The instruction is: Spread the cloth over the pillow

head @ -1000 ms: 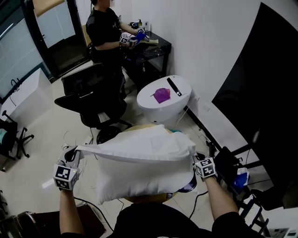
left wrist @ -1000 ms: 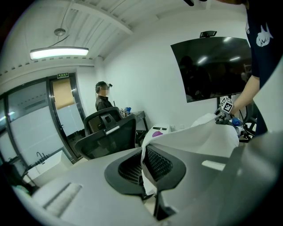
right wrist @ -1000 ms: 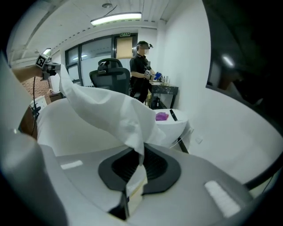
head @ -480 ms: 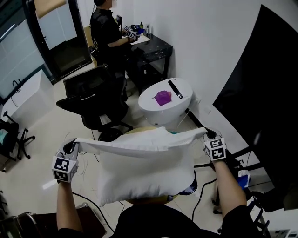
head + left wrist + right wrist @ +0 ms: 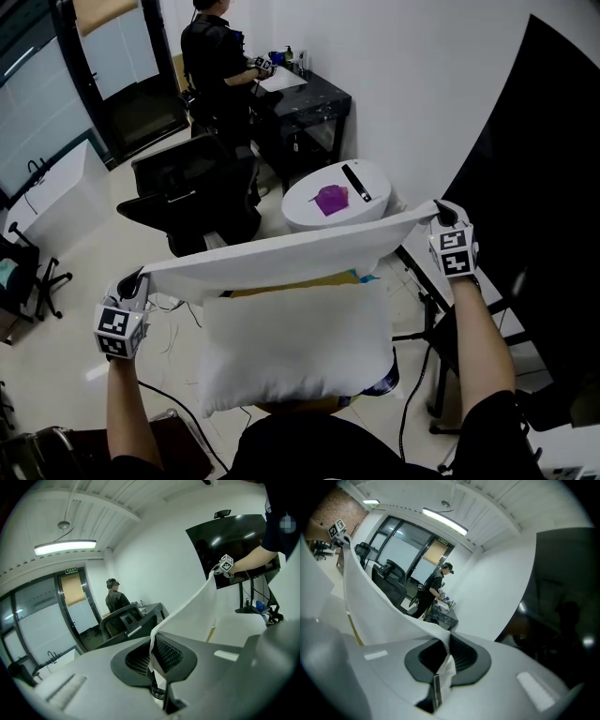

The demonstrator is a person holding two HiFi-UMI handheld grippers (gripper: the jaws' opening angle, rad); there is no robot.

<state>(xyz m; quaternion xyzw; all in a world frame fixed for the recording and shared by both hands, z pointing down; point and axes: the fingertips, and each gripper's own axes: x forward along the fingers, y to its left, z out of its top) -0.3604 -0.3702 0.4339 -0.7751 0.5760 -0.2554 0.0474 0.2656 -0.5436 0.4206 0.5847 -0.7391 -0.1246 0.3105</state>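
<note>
Slanting taut cloth (image 5: 291,255) above puffy pillow (image 5: 295,349)

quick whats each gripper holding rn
Left gripper: closed on one corner of the cloth.
Right gripper: closed on the cloth's other corner.

support: tan round top (image 5: 323,278), mostly hidden | on it: white pillow (image 5: 295,347), flat | beyond: white round table (image 5: 309,214) bearing purple lump (image 5: 331,198) and black bar (image 5: 355,180), apart | back: black desk (image 5: 323,94) with white sheet (image 5: 281,81) | floor (image 5: 66,281): black office chair (image 5: 187,202), loose cable (image 5: 178,412)
</note>
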